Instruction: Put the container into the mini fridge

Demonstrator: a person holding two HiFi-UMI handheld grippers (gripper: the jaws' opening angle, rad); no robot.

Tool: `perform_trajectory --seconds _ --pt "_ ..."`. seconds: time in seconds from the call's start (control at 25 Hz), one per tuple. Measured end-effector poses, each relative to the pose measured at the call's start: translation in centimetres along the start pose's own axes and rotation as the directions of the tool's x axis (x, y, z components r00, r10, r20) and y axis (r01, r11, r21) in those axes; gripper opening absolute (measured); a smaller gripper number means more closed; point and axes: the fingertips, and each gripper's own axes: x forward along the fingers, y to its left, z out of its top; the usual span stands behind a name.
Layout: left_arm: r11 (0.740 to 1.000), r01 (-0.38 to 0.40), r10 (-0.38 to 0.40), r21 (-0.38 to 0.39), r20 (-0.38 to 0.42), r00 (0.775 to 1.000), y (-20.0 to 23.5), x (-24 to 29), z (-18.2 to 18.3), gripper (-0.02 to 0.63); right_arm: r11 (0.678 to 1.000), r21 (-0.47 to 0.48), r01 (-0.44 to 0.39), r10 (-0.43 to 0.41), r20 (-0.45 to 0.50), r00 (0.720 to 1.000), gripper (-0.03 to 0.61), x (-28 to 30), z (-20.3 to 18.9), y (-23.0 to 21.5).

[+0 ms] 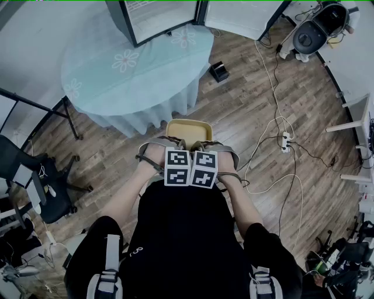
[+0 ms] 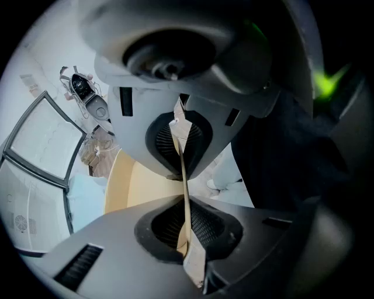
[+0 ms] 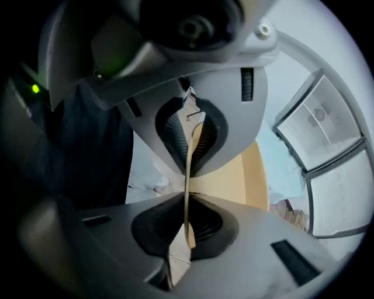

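Note:
In the head view I hold a cream-yellow container point(image 1: 188, 131) in front of my body, above the wood floor. The left gripper point(image 1: 170, 149) and right gripper point(image 1: 205, 149) grip its near rim side by side, their marker cubes touching. The left gripper point(image 2: 182, 182) is shut on the container's thin rim, with the cream wall point(image 2: 125, 188) beyond it. The right gripper point(image 3: 188, 188) is likewise shut on the rim, the container point(image 3: 248, 175) to its right. The mini fridge point(image 1: 156, 17) stands on the round table ahead with its door point(image 1: 239, 16) swung open.
A round table with a pale blue flowered cloth point(image 1: 134, 67) stands between me and the fridge. On the floor lie a small black box point(image 1: 219, 71), trailing cables and a power strip point(image 1: 285, 141). At the left is an office chair point(image 1: 41, 181).

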Motion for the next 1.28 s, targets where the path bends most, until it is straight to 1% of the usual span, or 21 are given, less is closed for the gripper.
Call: perform_trajectory --seconds 0.36,0.6,0.88,1.04,1.16,1.28 --pt "0.999 0.014 -0.013 -0.030 0.027 1.000 -1.0 0.0 -0.7 0.017 0.999 -0.024 -0.025 0.025 -0.008 1.000 0.009 0.4 0.9 0.8" --pt "0.999 0.002 -0.002 -0.047 0.019 1.000 -1.2 0.1 -1.0 0.017 0.999 -0.033 -0.014 0.014 0.003 1.000 0.009 0.6 1.1 1.0" --pt "0.998 0.008 -0.007 -0.069 0.016 1.000 -2.3 0.4 -0.1 0.017 0.999 -0.027 -0.022 0.023 0.033 0.999 0.009 0.5 0.3 2.2" --pt "0.997 0.033 -0.032 -0.077 0.009 0.999 -3.6 1.3 0.4 0.017 0.999 -0.026 -0.039 0.040 0.055 0.998 0.009 1.1 -0.4 3.5" --pt "0.997 0.043 -0.043 -0.065 0.003 0.999 -3.5 1.8 1.3 0.017 0.999 -0.010 -0.031 0.031 0.058 0.998 0.009 1.1 -1.5 3.6" --pt "0.998 0.035 -0.035 -0.045 -0.006 0.999 -2.9 2.2 2.6 0.017 1.000 -0.003 -0.014 0.015 0.053 0.998 0.009 0.7 -2.9 3.2"
